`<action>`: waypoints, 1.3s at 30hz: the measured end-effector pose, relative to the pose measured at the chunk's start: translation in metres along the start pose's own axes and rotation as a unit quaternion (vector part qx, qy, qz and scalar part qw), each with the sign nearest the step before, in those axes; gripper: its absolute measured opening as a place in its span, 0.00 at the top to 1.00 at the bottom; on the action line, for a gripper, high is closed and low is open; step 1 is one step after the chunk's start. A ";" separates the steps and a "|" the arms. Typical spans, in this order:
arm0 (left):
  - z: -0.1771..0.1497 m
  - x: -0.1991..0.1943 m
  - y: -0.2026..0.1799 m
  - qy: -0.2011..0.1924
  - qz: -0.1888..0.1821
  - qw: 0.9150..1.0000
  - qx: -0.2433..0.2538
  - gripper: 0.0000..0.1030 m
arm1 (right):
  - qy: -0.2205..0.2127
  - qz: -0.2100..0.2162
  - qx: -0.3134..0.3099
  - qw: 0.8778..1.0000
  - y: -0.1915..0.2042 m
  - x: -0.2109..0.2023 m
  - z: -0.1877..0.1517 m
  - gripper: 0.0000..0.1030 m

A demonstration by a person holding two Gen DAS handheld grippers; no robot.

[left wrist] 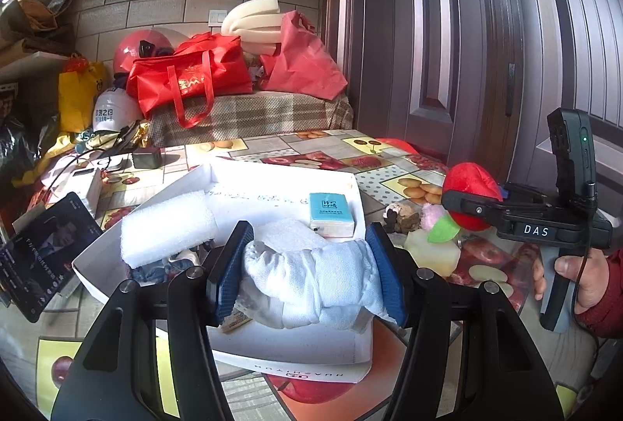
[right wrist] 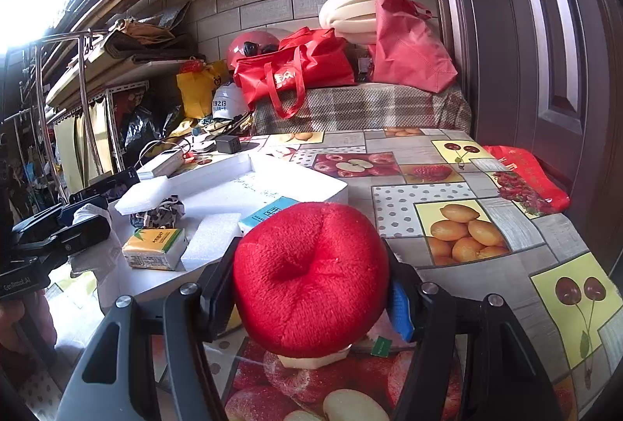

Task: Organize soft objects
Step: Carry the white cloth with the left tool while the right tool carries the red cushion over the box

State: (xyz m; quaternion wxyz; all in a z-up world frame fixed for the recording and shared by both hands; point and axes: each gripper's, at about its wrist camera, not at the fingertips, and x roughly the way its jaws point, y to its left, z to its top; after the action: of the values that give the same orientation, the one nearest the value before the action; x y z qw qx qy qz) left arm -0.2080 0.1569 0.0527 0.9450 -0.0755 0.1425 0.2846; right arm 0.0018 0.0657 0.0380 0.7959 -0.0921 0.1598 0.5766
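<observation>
My left gripper (left wrist: 309, 246) is shut on a rolled white cloth bundle (left wrist: 311, 281), its blue pads pressing both ends, above the near part of a white cardboard box (left wrist: 272, 355). Inside the box lie a white foam block (left wrist: 167, 226), a blue tissue pack (left wrist: 331, 214) and a patterned cloth (right wrist: 159, 213). To the right, my right gripper (left wrist: 473, 203) is shut on a red plush apple (left wrist: 471, 179) with a green leaf. In the right wrist view the red plush apple (right wrist: 307, 296) fills the right gripper (right wrist: 309, 257), just right of the white cardboard box (right wrist: 303, 176). A yellow-green tissue pack (right wrist: 155, 248) also sits there.
A phone (left wrist: 43, 253) leans left of the box, with a charger (left wrist: 147, 158) and cables behind. Small plush pieces (left wrist: 405, 218) and a pale foam chunk (left wrist: 432, 253) lie right of the box. A red bag (right wrist: 525, 172) sits at the table's right edge beside the door. Red bags crowd the bench behind.
</observation>
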 end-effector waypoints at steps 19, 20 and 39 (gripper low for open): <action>0.000 0.003 0.028 0.000 0.028 0.999 -0.028 0.42 | 0.013 0.059 -0.032 0.998 0.055 0.028 0.005 0.37; 0.000 0.004 0.029 0.000 0.030 0.999 -0.028 0.42 | 0.014 0.060 -0.031 0.998 0.056 0.029 0.005 0.37; -0.010 0.049 0.094 0.107 0.004 0.978 -0.180 0.41 | 0.040 0.078 -0.008 0.996 0.069 0.064 0.015 0.37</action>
State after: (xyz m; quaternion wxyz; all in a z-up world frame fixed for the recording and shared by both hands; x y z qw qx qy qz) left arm -0.2237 0.2572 0.0224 0.8938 -0.2742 0.1897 0.2999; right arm -0.0433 0.1498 0.0315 0.7409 -0.1089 0.1936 0.6339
